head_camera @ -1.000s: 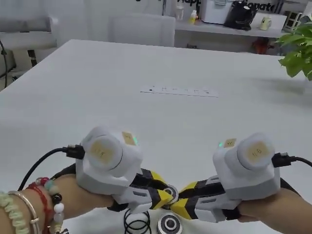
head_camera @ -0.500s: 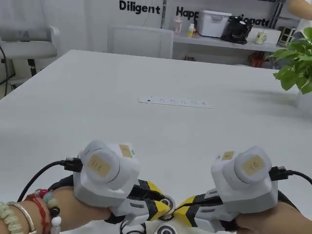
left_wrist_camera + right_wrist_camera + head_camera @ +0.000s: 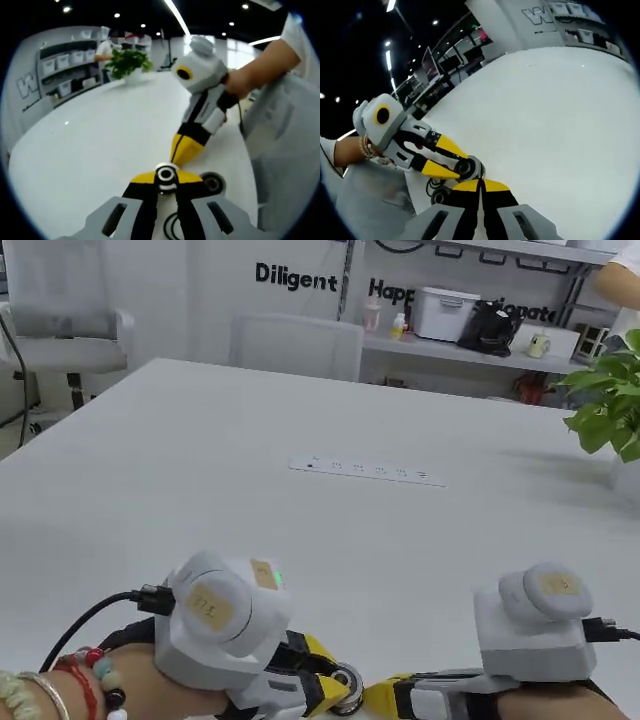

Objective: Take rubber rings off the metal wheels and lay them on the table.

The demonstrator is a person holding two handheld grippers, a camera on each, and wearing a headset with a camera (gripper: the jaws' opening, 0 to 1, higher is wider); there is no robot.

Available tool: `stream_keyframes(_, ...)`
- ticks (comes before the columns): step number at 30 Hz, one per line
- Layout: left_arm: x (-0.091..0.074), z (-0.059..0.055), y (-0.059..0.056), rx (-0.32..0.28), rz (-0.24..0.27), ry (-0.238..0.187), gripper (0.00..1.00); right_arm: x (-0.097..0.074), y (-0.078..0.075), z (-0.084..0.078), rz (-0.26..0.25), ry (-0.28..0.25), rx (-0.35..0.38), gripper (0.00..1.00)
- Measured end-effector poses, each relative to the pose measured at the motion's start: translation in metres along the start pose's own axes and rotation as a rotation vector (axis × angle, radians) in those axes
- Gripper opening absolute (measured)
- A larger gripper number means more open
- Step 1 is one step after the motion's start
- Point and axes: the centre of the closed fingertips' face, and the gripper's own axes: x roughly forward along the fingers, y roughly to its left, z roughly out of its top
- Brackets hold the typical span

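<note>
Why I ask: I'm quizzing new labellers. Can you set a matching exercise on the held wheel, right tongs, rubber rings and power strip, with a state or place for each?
1. held wheel
2. right tongs
3. rubber rings
4. power strip

A. white, in the middle of the table
B. clamped in the left tongs
C. shut, tips together
D. black loops lying on the table

Pairs: 1-B, 2-C, 3-D, 4-A.
</note>
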Motion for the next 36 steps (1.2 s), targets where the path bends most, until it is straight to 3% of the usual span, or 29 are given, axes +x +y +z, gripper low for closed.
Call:
stream_keyframes(2, 0.0, 0.0, 0.0, -0.008, 0.002, -0.005, 0.14, 0.0, 0.0, 0.0, 0.011, -0.007, 0.053, 0.0)
stream_keyframes(5, 0.0, 0.0, 0.0, -0.007, 0.001, -0.006, 0.14, -0.002, -0.001, 0.0, 0.02, -0.013, 0.053, 0.0)
stream_keyframes(7, 0.0, 0.0, 0.0, -0.007, 0.001, -0.006, 0.14, -0.003, 0.001, 0.005, 0.03, -0.04, 0.079, 0.0)
stream_keyframes(8, 0.0, 0.0, 0.0, -0.008, 0.002, -0.007, 0.14, -0.005, 0.003, 0.015, 0.052, -0.088, 0.127, 0.0)
stream_keyframes(9, 0.0, 0.0, 0.0, -0.009, 0.003, -0.007, 0.13, -0.006, 0.007, 0.016, 0.077, -0.089, 0.157, 0.0)
stream_keyframes(10, 0.0, 0.0, 0.0, -0.013, 0.005, -0.007, 0.13, -0.005, 0.001, 0.012, 0.045, -0.069, 0.13, 0.0)
stream_keyframes(11, 0.0, 0.0, 0.0, -0.013, 0.004, -0.006, 0.13, -0.005, 0.001, 0.011, 0.045, -0.069, 0.098, 0.0)
stream_keyframes(23, 0.0, 0.0, 0.0, 0.015, 0.003, 0.01, 0.13, -0.002, 0.018, 0.015, 0.045, -0.051, 0.044, 0.0)
stream_keyframes(27, 0.0, 0.0, 0.0, 0.014, 0.005, 0.011, 0.13, 0.0, 0.026, 0.018, 0.073, -0.057, 0.018, 0.0)
stream_keyframes(29, 0.001, 0.0, 0.0, 0.014, 0.007, 0.01, 0.13, -0.001, 0.048, 0.029, 0.169, -0.101, 0.018, 0.0)
stream_keyframes(31, 0.001, 0.0, 0.0, 0.019, 0.011, 0.011, 0.13, 0.002, 0.036, 0.03, 0.064, -0.079, -0.072, 0.0)
stream_keyframes(32, 0.001, 0.0, 0.0, 0.017, 0.012, 0.011, 0.13, 0.004, 0.037, 0.028, 0.052, -0.072, -0.116, 0.0)
stream_keyframes(34, 0.001, 0.0, 0.0, 0.022, 0.008, 0.014, 0.13, 0.006, 0.038, 0.026, 0.069, -0.065, -0.081, 0.0)
stream_keyframes(36, 0.001, 0.001, -0.002, 0.044, -0.002, 0.03, 0.14, 0.004, 0.035, 0.025, 0.051, -0.058, -0.104, 0.0)
